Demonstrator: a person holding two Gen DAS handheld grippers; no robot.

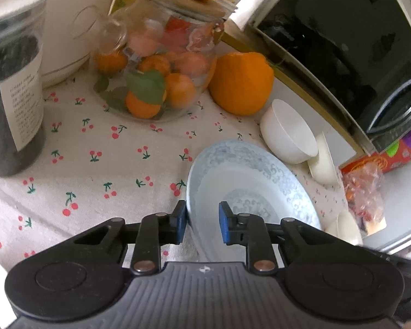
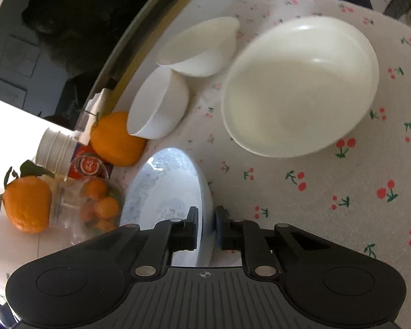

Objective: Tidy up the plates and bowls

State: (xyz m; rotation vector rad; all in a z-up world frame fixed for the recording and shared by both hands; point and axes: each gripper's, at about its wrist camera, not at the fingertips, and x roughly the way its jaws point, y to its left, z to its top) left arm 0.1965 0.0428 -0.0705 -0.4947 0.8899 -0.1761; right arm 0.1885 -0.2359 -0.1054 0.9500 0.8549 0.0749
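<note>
A pale blue patterned plate [image 1: 249, 183] lies on the cherry-print tablecloth [image 1: 109, 164]. My left gripper [image 1: 202, 223] straddles its near rim with the jaws apart, one pad either side, and does not clamp it. My right gripper [image 2: 206, 226] is shut on the same blue plate [image 2: 167, 192], its pads pressed on the rim from both sides, holding it tilted on edge. A small white bowl [image 1: 287, 134] and a cream bowl [image 1: 323, 161] lie tipped behind the plate. In the right wrist view they lie on their sides, the white bowl [image 2: 159, 109] nearer than the cream bowl [image 2: 202, 49], beside a large cream bowl [image 2: 298, 87].
A glass jar of small oranges [image 1: 161, 65], a large orange [image 1: 241, 82], a dark canister [image 1: 11, 96] and a black microwave [image 1: 342, 41] stand at the back. Snack packets [image 1: 370, 186] lie at the right. In the right wrist view another orange [image 2: 27, 205] lies at left.
</note>
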